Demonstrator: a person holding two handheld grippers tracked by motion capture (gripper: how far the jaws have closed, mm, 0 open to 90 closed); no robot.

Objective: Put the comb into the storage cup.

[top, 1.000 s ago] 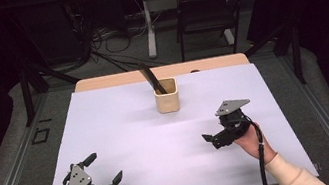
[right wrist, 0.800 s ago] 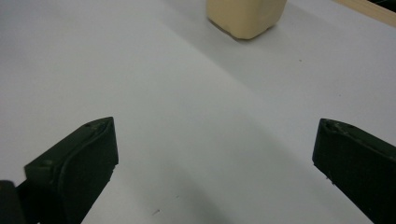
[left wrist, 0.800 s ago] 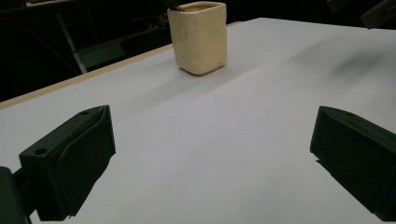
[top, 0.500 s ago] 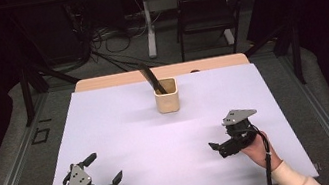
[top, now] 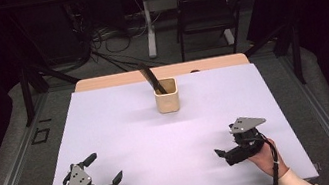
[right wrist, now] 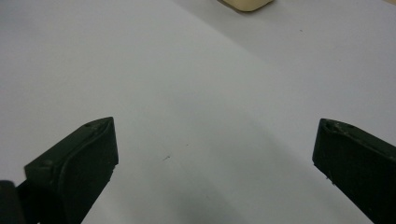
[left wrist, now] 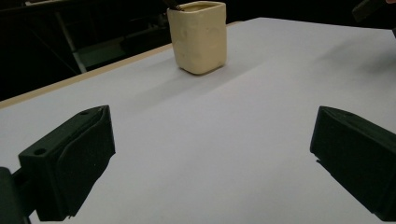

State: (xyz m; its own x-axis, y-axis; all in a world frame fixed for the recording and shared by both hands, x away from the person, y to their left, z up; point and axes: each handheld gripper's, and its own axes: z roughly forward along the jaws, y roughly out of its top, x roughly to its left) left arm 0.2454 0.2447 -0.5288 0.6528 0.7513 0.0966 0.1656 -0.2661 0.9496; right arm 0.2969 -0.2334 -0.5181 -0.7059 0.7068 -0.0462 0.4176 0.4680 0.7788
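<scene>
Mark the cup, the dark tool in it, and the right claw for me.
cup (top: 167,100), high view, front wall.
dark tool (top: 150,77), high view, handle above the rim.
right claw (top: 226,150), high view, midway between its open tips.

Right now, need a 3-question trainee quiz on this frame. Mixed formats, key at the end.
1. True or false: the left gripper holds the cup.
2. What stands in the cup? A) a dark utensil B) a red pen C) nothing
3. Fill in: the right gripper has its jaws ____.

Key: 1 false, it sits apart near the table's front edge; 2 A; 3 open.
</scene>
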